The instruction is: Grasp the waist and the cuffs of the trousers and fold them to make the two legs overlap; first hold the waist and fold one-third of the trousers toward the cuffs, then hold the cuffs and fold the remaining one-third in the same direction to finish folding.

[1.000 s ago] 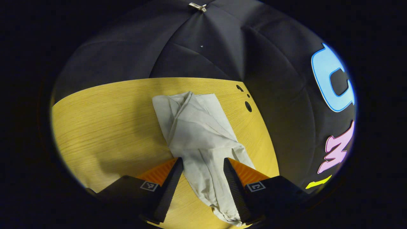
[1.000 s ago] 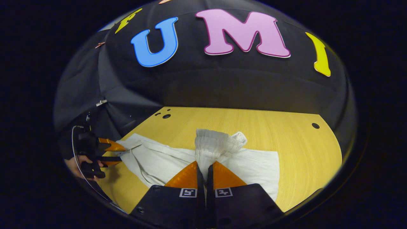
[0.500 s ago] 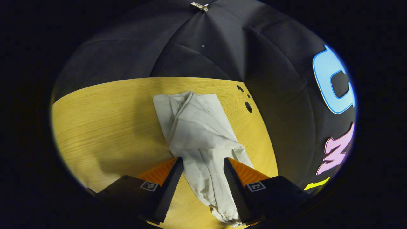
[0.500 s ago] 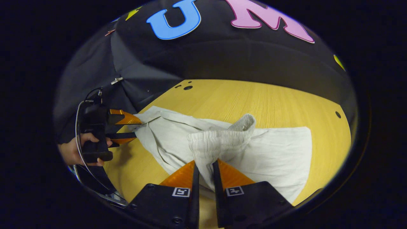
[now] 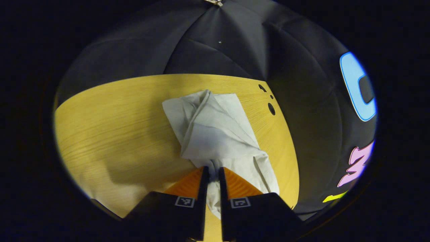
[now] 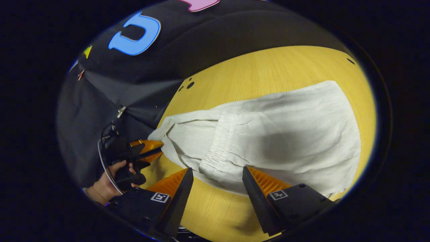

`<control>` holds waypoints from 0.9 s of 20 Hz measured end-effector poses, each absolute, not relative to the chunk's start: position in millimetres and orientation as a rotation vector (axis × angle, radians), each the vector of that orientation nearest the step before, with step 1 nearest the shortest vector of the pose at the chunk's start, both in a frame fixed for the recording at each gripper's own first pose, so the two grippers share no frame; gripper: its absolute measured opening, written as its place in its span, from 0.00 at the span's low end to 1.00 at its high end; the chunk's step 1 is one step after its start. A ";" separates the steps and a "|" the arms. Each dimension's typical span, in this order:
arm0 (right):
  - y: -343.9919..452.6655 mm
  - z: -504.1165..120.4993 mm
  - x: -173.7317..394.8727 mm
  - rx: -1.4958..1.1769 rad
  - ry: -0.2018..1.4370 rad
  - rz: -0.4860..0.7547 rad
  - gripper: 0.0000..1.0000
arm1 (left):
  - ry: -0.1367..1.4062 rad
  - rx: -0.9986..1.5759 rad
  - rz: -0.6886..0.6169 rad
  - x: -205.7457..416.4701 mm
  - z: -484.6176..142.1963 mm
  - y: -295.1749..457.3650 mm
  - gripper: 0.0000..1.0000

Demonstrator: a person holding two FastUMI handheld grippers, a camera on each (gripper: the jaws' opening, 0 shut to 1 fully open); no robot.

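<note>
Your left gripper has its two fingers drawn together on a bunched tuft of the cuff end of the trousers, so the pale cloth is pinched between them and gathers into creases right at the tips; in the right gripper view that same tool, held in a hand, sits at the far left end of the garment with its tips against the fabric edge. The trousers lie flat on the yellow wooden table, running lengthwise from that cuff end toward the broad folded end on the right, and the elastic waistband now rests on top of the legs, partway along the garment, which suggests the first third is already laid over. Your right gripper has its fingers spread wide, with the waistband's near corner lying between them but untouched by either. Judging by how it drapes and wrinkles, this is thin, light, limp cloth with no stiffness at all: it will sag from any single pinch point, drag across the table, and let the top layer slide off the lower one. The gathered waistband looks thicker and gives a surer bite than the plain leg fabric. For the last fold, take both layers of the cuffs, near the hem rather than a loose tuft, and carry them low over the waistband so the stack beneath it does not shift.
</note>
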State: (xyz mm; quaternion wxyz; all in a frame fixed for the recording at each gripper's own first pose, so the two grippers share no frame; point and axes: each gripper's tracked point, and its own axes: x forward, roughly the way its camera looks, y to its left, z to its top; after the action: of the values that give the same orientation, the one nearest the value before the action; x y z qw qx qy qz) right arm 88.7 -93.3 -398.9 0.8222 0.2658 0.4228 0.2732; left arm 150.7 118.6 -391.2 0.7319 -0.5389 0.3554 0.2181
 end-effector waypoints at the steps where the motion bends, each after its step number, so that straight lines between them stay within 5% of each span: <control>1: -107.1 -395.9 89.0 0.581 0.886 0.558 0.91 | 0.777 -1.182 0.484 152.6 -392.5 122.0 0.13; 3: -137.6 -391.9 87.3 0.599 0.855 0.512 0.91 | 0.779 -1.157 0.482 150.1 -389.7 120.0 0.06; 10: -237.7 -391.1 69.5 0.652 0.798 0.389 0.91 | 0.556 -1.032 0.345 173.1 -302.6 109.8 0.06; 18: -294.5 -377.7 64.0 0.717 0.724 0.328 0.91 | 0.491 -0.837 0.074 200.8 -216.9 -3.7 0.05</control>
State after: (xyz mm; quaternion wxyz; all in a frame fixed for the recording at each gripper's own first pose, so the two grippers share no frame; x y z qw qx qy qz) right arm 64.0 -294.5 -377.7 0.8601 0.3418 0.3449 0.1565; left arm 200.8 -3.7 -216.9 0.8838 -0.4023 0.2361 0.0358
